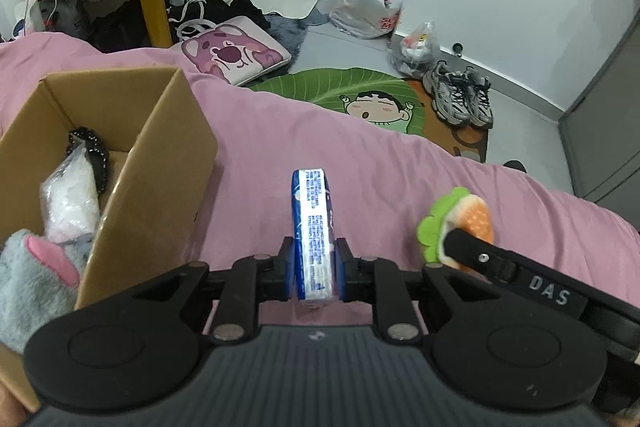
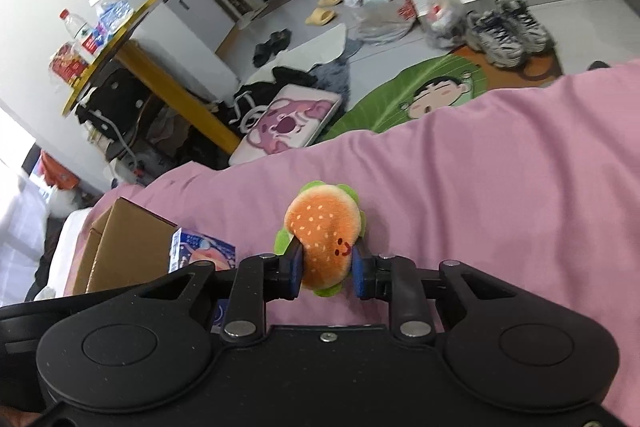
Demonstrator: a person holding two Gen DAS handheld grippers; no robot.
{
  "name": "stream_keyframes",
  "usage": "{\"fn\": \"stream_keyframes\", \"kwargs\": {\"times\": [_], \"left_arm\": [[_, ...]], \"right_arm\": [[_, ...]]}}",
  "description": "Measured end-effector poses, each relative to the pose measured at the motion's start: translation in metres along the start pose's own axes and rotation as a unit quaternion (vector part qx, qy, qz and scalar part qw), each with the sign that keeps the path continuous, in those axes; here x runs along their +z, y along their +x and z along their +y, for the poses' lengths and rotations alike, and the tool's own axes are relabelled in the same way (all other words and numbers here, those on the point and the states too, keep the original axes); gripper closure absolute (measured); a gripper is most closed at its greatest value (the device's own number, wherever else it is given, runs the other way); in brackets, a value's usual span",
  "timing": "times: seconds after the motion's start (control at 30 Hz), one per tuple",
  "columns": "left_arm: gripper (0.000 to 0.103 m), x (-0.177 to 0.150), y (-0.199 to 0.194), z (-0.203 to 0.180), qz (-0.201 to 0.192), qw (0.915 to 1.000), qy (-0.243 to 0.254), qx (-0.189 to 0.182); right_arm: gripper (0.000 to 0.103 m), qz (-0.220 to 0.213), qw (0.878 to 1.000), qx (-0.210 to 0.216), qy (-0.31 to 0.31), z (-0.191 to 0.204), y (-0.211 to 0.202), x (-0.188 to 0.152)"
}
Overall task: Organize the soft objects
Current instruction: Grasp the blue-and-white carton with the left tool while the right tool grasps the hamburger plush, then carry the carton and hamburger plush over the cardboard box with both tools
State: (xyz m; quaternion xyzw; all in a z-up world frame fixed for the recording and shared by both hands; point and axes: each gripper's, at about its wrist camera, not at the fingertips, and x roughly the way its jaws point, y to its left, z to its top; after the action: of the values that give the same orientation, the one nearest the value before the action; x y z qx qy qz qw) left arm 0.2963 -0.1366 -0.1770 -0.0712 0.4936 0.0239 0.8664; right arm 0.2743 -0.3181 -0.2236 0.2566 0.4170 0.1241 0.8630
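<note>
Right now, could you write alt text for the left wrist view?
The left tool grips a blue-and-white tissue pack upright over a pink bedsheet. An open cardboard box stands to its left, and a burger plush to its right.

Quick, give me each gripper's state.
Left gripper: closed on the blue tissue pack.
Right gripper: closed on the burger plush.
</note>
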Motion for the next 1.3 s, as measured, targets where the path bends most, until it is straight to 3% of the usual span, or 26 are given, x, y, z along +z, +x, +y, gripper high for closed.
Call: {"fn": "stream_keyframes", "kwargs": {"times": [0.37, 0.7, 1.3], "left_arm": [[0.084, -0.015, -0.044, 0.012, -0.025, 0.9988, 0.037, -0.02], [0.084, -0.027, -0.086, 0.036, -0.046, 0.9978, 0.027, -0.038], [0.084, -0.039, -0.153, 0.078, -0.09, 0.9931, 0.026, -0.071]], "right_arm": [[0.079, -0.019, 1.0, -0.017, -0.001, 0.023, -0.031, -0.031], [0.079, -0.04, 0.999, -0.024, 0.006, 0.036, -0.062, -0.054], [0.079, -0.114, 0.993, -0.028, -0.003, 0.074, -0.123, -0.059]]}}
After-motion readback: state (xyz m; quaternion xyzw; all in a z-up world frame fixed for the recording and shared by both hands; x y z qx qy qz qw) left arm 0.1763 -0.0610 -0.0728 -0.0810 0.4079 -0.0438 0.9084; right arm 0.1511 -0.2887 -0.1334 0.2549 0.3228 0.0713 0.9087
